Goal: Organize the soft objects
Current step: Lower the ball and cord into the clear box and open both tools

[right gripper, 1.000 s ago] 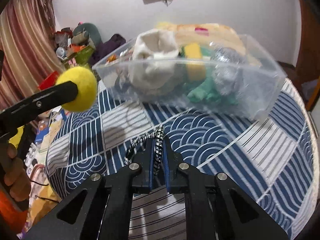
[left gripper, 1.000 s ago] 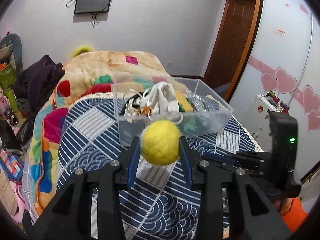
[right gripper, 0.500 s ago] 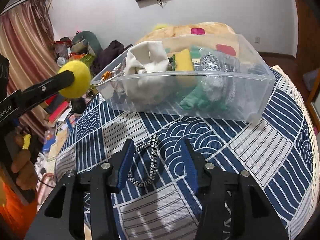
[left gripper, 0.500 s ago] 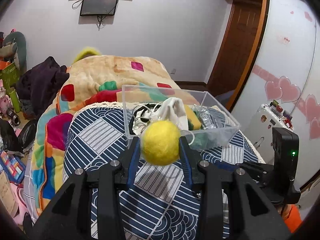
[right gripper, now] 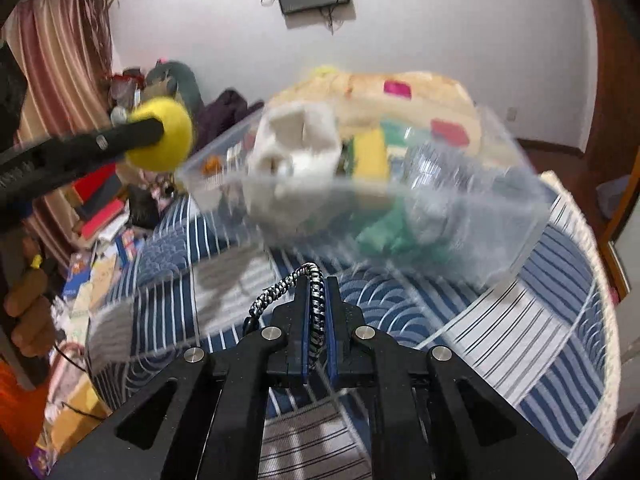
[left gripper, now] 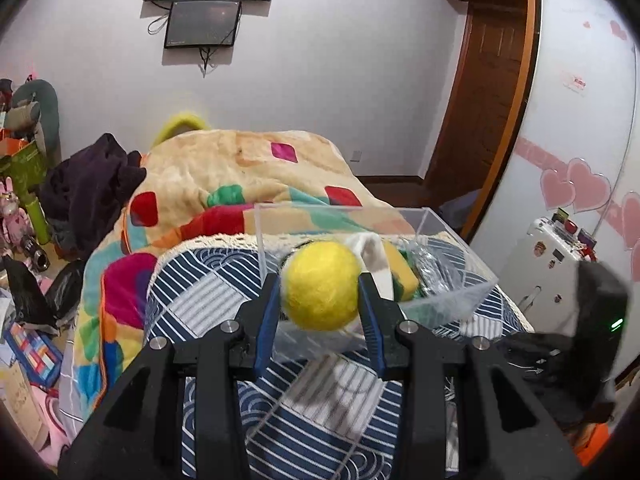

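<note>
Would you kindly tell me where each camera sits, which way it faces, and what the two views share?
Left wrist: on the left gripper, looking along its fingers over the yellow ball it holds to the clear bin.
Right wrist: on the right gripper, shut on a braided cord, facing the bin; a hand shows at left.
Shared: ball, bin, patterned bedcover.

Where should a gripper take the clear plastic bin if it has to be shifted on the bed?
Probably the clear plastic bin is best pinched on its thin near wall at the top rim, jaws coming down from above, one inside and one outside. It stands open-topped, and its full width looks too broad to span. The white cloth crowds the left end, so the clearer right end seems safer.
</note>
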Available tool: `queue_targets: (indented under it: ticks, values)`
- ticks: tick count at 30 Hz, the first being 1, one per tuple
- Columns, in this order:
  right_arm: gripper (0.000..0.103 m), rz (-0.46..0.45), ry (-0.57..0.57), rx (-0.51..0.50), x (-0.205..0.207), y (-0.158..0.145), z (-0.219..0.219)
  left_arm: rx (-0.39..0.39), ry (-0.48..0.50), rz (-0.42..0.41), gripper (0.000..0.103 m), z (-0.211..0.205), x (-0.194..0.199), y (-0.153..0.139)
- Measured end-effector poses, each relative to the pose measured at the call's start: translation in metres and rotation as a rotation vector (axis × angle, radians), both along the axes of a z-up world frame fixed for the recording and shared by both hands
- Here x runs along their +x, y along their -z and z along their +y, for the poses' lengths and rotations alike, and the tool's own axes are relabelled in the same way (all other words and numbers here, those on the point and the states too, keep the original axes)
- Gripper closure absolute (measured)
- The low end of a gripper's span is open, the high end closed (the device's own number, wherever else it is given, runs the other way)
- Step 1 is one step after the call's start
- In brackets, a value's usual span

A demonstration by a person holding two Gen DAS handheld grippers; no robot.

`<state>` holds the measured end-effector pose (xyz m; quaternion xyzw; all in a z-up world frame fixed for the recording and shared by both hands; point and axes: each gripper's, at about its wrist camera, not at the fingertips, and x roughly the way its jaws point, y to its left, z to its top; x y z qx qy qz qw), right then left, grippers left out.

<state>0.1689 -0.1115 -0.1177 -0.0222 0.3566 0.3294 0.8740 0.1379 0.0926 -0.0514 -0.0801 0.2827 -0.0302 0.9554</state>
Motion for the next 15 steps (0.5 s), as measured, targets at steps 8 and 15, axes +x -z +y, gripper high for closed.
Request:
queue_targets:
  ticks: [8, 15]
  values:
    - [0.097, -0.136, 0.110, 0.069, 0.023, -0.046, -0.023, 0.026, -0.018, 0.019, 0.065, -0.002, 0.029, 0.004]
    - [0.097, -0.208, 0.198, 0.014, 0.046, -0.053, -0.009, -0.001, 0.005, 0.081, 0.065, -0.014, 0.058, 0.024]
